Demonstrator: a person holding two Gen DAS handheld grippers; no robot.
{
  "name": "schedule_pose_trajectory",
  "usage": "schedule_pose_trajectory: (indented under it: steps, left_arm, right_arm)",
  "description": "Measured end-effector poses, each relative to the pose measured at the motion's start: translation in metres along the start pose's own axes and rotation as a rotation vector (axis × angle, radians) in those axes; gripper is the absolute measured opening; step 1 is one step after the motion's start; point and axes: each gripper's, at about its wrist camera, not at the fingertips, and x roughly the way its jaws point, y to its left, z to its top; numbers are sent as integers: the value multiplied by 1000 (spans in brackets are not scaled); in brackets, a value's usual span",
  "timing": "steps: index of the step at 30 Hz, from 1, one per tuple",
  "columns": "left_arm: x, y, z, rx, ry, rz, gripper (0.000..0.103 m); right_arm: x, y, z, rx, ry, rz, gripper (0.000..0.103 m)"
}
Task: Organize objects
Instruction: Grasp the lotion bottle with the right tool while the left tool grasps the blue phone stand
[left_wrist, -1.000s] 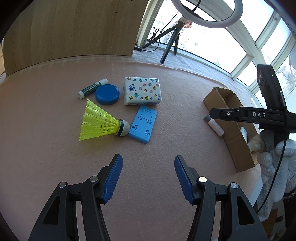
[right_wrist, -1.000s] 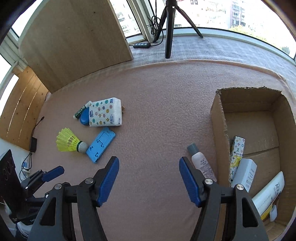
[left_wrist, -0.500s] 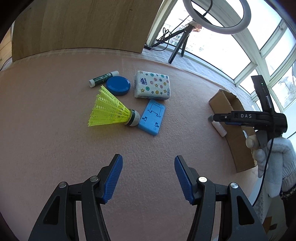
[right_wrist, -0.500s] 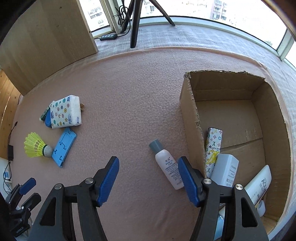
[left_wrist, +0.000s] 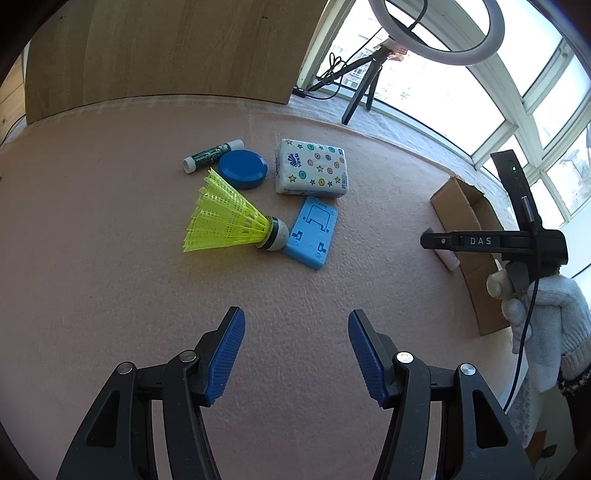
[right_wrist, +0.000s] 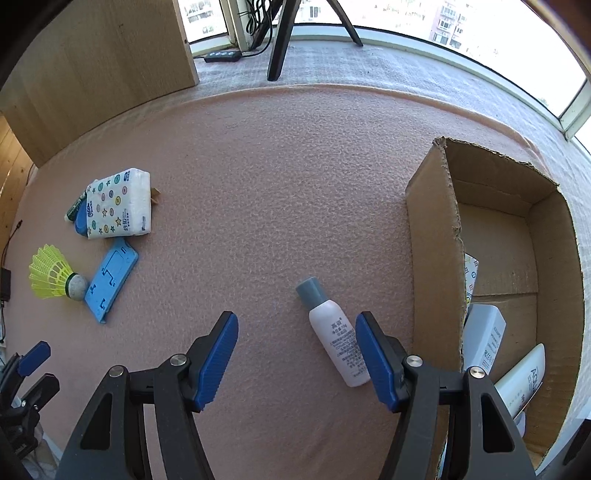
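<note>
Your right gripper (right_wrist: 297, 356), jaws released, partly hid the white bottle (right_wrist: 337, 340) beside the cardboard box (right_wrist: 432, 236); your left gripper (left_wrist: 295, 352) was likewise released.

Open tongs (right_wrist: 297, 354) above lying bottle (right_wrist: 334, 336)

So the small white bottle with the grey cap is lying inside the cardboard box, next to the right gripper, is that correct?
Not quite. The white bottle lies on the pink mat, outside the cardboard box and beside its wall, as the right wrist view shows. It is indeed next to the right gripper.
</note>
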Motion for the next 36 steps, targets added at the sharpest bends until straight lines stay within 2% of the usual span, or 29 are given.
schedule_pose_trajectory:
  steps: [2,5,6,9,10,13,19,23,28,36]
  left_arm:
    - [2,-3,3,15,1,6,62]
    - [3,-7,9,33,-1,12,62]
    - [3,-9,12,40,-2,14,62]
    - [4,-12,18,60,-2,25,62]
    - [5,-13,21,67,1,30,62]
    - [12,-16,30,92,10,41,62]
    - [31,-30,51,164,42,49,62]
    - [52,-41,67,205,79,62,62]
    - [76,-50,80,243,131,89,62]
    - [107,-49,86,253,207,100,62]
  right_arm:
    - [5,4,1,-8,-1,-42,63]
    - [6,7,1,-8,1,-42,64]
    - [5,6,0,-2,11,-15,64]
    - [1,-6,-6,112,68,231,63]
    - [-5,-8,-8,131,51,261,63]
    - [-21,-13,-11,128,-5,261,63]
    - [-20,-13,-18,106,1,246,63]
    - [-13,-5,-21,72,-13,185,63]
    - [-12,-12,-21,114,-42,180,63]
    - [-5,-10,-20,101,-18,186,63]
